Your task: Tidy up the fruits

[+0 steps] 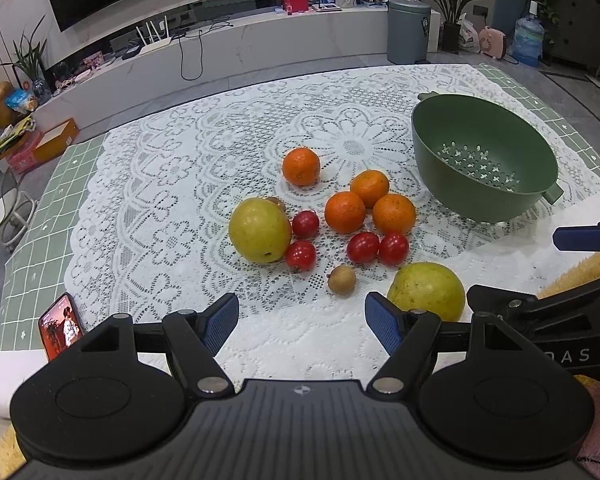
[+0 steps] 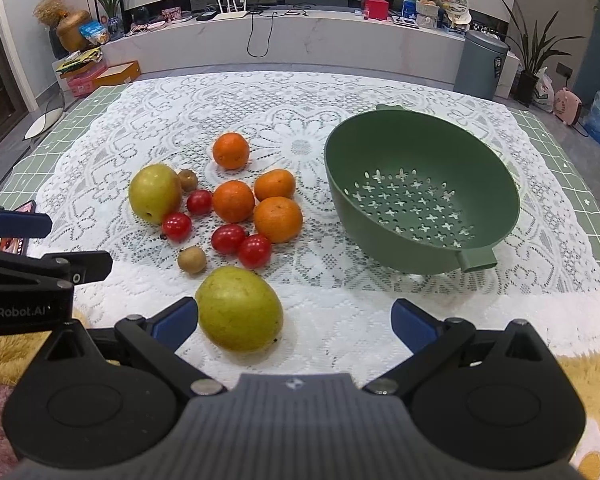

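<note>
A green colander (image 1: 452, 148) (image 2: 488, 184) stands empty at the right of the lace cloth. Left of it lie several oranges (image 1: 345, 212) (image 2: 278, 219), several red tomatoes (image 1: 363, 247) (image 2: 254, 251), two small brown fruits (image 1: 341, 280) (image 2: 191, 259) and two yellow-green pears, one far left (image 1: 259, 230) (image 2: 155, 193) and one near (image 1: 427, 291) (image 2: 238, 309). My left gripper (image 1: 302, 322) is open and empty, just before the fruit. My right gripper (image 2: 296, 322) is open and empty; its left finger (image 2: 176, 326) is beside the near pear.
A phone (image 1: 59, 326) with a lit screen lies at the table's near left edge. The table has a white lace cloth (image 1: 220, 152) over a green grid cover. Beyond the far edge are a TV bench, a grey bin (image 1: 408, 30) and plants.
</note>
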`<state>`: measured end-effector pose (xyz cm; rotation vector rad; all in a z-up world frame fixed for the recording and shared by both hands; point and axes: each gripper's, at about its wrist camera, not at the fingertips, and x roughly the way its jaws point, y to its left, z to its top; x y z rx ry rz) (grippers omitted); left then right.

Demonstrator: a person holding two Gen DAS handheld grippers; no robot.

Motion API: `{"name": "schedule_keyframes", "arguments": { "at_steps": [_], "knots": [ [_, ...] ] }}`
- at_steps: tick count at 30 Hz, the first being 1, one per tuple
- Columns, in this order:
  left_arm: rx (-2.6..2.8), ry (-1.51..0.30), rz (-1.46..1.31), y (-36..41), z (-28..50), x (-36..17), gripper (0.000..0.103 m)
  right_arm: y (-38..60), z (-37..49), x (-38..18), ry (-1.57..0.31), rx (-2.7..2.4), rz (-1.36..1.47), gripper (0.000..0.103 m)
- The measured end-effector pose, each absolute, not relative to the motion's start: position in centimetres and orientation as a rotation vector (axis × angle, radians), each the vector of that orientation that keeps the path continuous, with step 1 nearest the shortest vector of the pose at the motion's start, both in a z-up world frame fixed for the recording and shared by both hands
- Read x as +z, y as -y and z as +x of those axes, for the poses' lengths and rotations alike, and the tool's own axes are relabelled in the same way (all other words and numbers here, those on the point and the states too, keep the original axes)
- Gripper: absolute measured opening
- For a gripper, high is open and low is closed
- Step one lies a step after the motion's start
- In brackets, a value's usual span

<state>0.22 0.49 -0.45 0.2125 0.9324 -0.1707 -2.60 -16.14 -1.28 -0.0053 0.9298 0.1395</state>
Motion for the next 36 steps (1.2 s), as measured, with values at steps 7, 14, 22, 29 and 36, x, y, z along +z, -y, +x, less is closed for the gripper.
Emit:
{"name": "schedule_keyframes", "arguments": {
  "at_steps": [7, 14, 22, 29, 36],
  "knots": [
    [-0.172, -0.936, 0.207, -0.5, 0.3, -0.5, 0.084, 16.0, -2.5, -1.2, -0.924, 0.145, -0.009, 0.099],
    [-0.162, -0.937, 0.219, -0.5, 0.3, -0.5, 0.084, 16.1, -2.5, -1.2, -0.927, 0.143, -0.002, 0.099],
    [-0.168, -0.949, 0.220, -0.7, 0.3, -0.7, 0.084, 16.0, -2.5, -1.3, -0.931, 0.146, -0.001, 0.099],
    [-0.203, -0.941, 0.256, -1.0, 0.5, -0.7, 0.082, 15.5, -2.3, -1.9, -0.946, 0.174, 0.010, 0.099],
    [-0.199, -0.933, 0.265, -2.1, 1.8, 0.1, 0.072, 14.3, -1.9, -2.6, -0.956, 0.238, -0.004, 0.098]
  ]
}}
